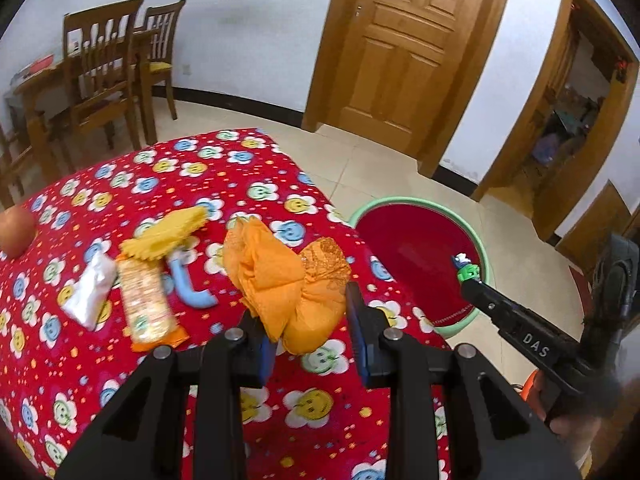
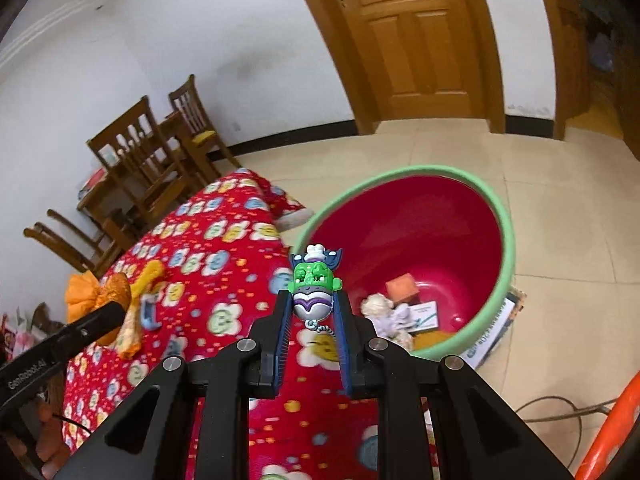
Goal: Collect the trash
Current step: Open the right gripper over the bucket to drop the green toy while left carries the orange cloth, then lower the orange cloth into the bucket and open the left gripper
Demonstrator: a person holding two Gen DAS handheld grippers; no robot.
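We've got the left claw [image 1: 310,340] clamped on the orange wrapper [image 1: 288,280], lifted over the surface [image 1: 200,172]. Our right claw [image 2: 314,316] grips the green toy [image 2: 314,288], with the red bin [image 2: 420,232] just ahead of it, trash inside.

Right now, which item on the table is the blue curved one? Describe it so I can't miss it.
Start at the red flowered tablecloth. Near its middle lies a row of wrappers; the blue curved piece sits flat between the orange-edged snack wrapper and the held orange paper wad. It alone is plain light blue and hook-shaped.
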